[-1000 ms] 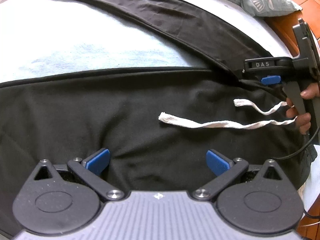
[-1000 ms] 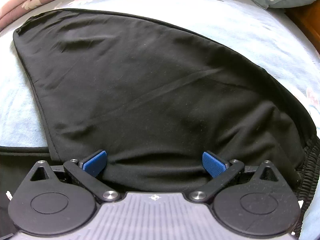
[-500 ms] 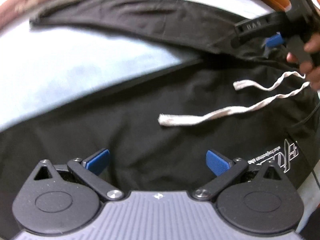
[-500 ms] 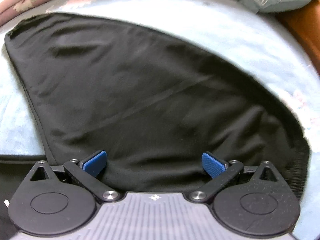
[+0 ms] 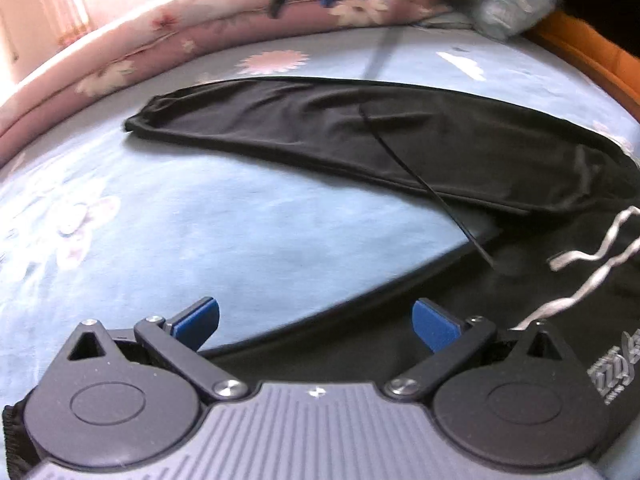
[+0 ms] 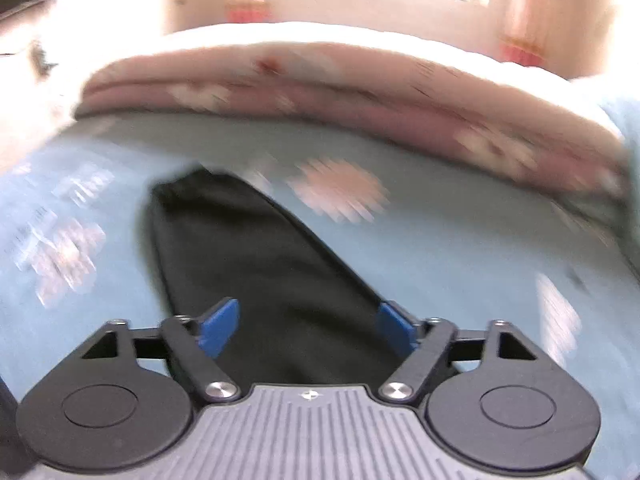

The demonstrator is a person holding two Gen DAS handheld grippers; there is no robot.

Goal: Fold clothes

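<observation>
A pink quilt (image 5: 132,52) was seen bunched along the far left of the bed (image 5: 168,220). The black trousers (image 5: 360,140) were spread flat on the blue flowered sheet, one leg stretched across the middle, a thin black cable (image 5: 420,184) trailing over it. The left gripper (image 5: 316,320) was held over the nearer leg's edge, jaws wide apart, nothing gripped. To the right, the white drawstring (image 5: 592,276) was curled on the waist. The right gripper (image 6: 308,326) was blurred; its jaws had just been narrowed, fabric framed between them, nothing pinched.
</observation>
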